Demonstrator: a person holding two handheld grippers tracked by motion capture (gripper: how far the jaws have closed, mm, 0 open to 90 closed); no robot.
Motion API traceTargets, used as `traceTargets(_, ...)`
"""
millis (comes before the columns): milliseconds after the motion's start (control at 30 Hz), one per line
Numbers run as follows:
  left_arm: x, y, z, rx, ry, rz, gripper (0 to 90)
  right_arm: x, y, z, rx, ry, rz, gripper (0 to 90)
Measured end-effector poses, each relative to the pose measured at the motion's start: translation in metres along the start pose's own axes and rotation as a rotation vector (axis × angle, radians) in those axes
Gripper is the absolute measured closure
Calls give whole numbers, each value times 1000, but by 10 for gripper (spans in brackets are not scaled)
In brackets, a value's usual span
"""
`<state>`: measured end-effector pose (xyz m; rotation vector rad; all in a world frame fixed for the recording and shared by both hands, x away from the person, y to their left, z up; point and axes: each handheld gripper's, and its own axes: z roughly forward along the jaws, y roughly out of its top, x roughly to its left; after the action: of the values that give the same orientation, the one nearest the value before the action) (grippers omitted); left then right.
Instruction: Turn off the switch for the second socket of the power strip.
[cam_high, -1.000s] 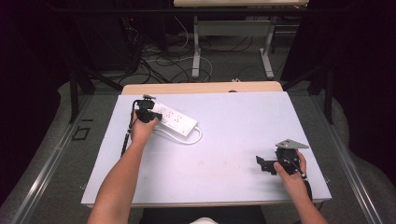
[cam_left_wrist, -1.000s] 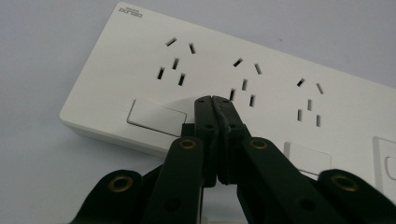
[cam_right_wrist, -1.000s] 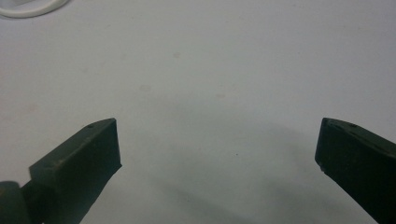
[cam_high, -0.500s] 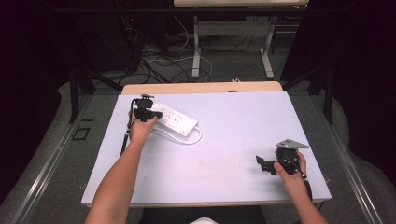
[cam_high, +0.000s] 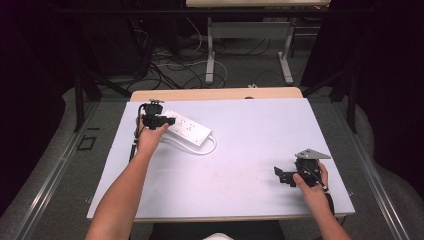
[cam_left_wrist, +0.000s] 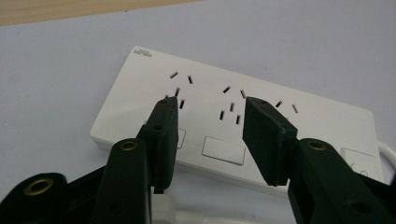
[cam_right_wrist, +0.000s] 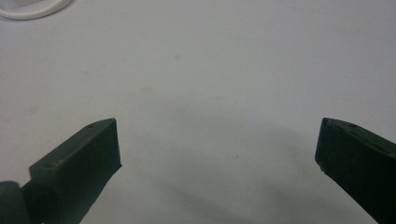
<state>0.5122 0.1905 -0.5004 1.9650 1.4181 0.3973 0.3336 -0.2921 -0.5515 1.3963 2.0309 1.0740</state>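
Evenly lit pale table (cam_high: 250, 130) amid dark surroundings; soft shadows, no glare. Both gripper views are slightly soft and grainy.

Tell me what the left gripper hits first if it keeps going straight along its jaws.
Most likely the white power strip: the left gripper, whose jaws have just been opening with nothing between them, points down at its socket face above the switches. How near the tips are is unclear.

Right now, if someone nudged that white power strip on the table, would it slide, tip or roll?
The power strip is a flat, low slab lying on the smooth table, so it would probably slide rather than tip or roll. Its hard-looking casing suggests it stays stiff when lifted. The white cord curling off one end looks floppy and would likely drag behind.
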Motion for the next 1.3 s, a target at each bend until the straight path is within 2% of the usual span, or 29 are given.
traceTargets(133, -1, 1, -3, -17, 8, 4, 499, 0, 0, 0, -1, 0, 0, 0)
traceTargets(167, -2, 1, -3, -34, 17, 5, 452, 0, 0, 0, 0, 0, -1, 0)
traceTargets(200, -1, 1, -4, -34, 25, 16, 452, 0, 0, 0, 0, 0, -1, 0)
traceTargets(267, -2, 1, -5, -38, 25, 12, 402, 0, 0, 0, 1, -1, -1, 0)
traceTargets(400, -1, 2, -7, -43, 35, 28, 360, 0, 0, 0, 1, -1, 0, 0)
traceTargets(467, -2, 2, -8, -49, 30, 24, 347, 0, 0, 0, 2, 1, 1, 0)
traceTargets(567, -2, 2, -11, -56, 54, 48, 336, 0, 0, 0, 2, 1, 1, 0)
traceTargets(667, -2, 3, -15, -65, 51, 51, 328, 0, 0, 0, 2, 0, 0, 0)
traceTargets(700, -3, 3, -16, -69, 48, 39, 326, 0, 0, 0, 3, 2, 1, 0)
traceTargets(767, -3, 3, -20, -68, 54, 48, 321, 0, 0, 0, 4, 2, 0, 0)
traceTargets(833, -4, 3, -22, -87, 44, 30, 315, 0, 0, 0, 4, -3, -1, 0)
traceTargets(900, -4, 3, -25, -93, 36, 35, 313, 0, 0, 1, -2, -5, -2, 0)
traceTargets(967, -5, 3, -27, -101, 26, 21, 300, 0, 0, 0, 6, 1, 0, 0)
traceTargets(1067, -7, 3, -31, -105, 15, 14, 233, 0, 0, 0, 5, -3, -4, 0)
traceTargets(1100, -7, 3, -32, -115, 12, 14, 182, 0, 0, 0, 3, 0, -3, 0)
traceTargets(1233, -9, 1, -35, -114, 20, 5, 151, 0, 0, 0, 4, -1, -3, 0)
traceTargets(1300, -9, 1, -37, -111, 17, -3, 78, 0, 0, 0, 4, 0, -3, 0)
